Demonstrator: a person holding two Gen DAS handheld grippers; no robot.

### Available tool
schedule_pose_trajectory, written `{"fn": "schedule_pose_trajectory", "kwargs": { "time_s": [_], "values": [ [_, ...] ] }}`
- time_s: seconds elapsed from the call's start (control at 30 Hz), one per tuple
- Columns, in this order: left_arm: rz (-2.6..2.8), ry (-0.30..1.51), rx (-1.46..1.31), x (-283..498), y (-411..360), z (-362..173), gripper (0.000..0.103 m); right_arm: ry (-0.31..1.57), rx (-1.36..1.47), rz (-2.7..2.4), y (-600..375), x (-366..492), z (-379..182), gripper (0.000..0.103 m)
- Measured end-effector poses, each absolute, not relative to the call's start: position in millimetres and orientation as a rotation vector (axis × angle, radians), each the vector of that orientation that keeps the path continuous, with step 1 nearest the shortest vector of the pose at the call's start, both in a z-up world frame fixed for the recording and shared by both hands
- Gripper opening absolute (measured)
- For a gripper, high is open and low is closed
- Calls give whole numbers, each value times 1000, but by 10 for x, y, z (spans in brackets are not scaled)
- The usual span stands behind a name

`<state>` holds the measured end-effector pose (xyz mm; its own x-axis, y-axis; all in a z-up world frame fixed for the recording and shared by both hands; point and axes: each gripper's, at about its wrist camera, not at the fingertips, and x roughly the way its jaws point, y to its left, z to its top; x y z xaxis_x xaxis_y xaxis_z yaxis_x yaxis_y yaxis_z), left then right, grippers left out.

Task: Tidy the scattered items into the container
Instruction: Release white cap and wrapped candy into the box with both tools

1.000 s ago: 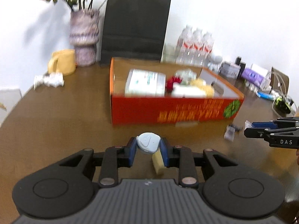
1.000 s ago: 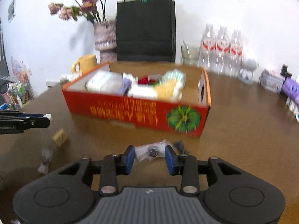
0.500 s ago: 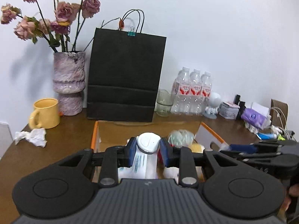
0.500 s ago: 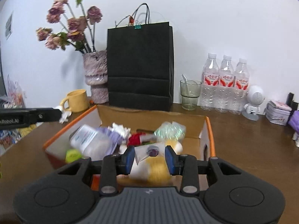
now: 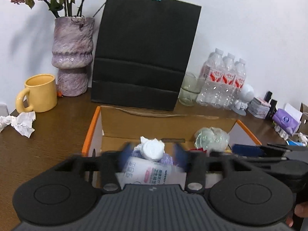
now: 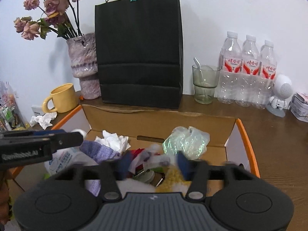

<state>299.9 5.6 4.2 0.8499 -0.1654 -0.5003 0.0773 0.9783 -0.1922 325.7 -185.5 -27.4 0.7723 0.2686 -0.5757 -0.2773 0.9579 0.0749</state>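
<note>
Both my grippers are over the cardboard box [image 5: 123,124] right now; my left gripper [image 5: 153,155] has its jaws opening, blue pads blurred, and the little white round thing [image 5: 153,151] sits between them with a gap on each side, so nothing's pinching it; it's over the white cotton pack [image 5: 146,173] and a purple cloth [image 6: 100,151] inside the box; my right gripper [image 6: 154,163] is opening too, and the small clear packet [image 6: 156,158] shows between its pads, blurry, not pressed as far as I can see; under it there's yellow stuff [image 6: 171,181], a bit of red, and a crinkly greenish plastic bag [image 6: 184,140] toward the right wall of the box; a crumpled white tissue [image 6: 113,140] lies further back in the box; behind the box stands a black paper bag [image 5: 144,53], with a purple vase [image 5: 72,55] of dried roses and a yellow mug [image 5: 39,93] to its left; another crumpled tissue [image 5: 21,122] lies on the table [image 5: 48,144] beside the mug; a glass [image 6: 205,83] with a spoon and three water bottles [image 6: 248,71] stand to the right.
</note>
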Motion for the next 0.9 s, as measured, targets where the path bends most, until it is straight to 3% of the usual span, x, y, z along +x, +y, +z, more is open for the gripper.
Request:
{"fn": "schedule_pose_trajectory", "kwargs": {
  "time_s": [0.13, 0.23, 0.57, 0.9],
  "values": [
    [-118, 504, -146, 2913, 25, 113, 103, 604, -35, 285, -1841, 3189, -239, 92],
    [-122, 501, -140, 2891, 4, 134, 103, 609, -37, 284, -1841, 3167, -219, 103],
    [-115, 506, -138, 2872, -6, 159, 103, 632, -55, 278, -1843, 3113, -189, 103],
    [-134, 386, -129, 2397, 98, 465, 103, 530, -25, 264, -2188, 2622, 112, 103]
  ]
}}
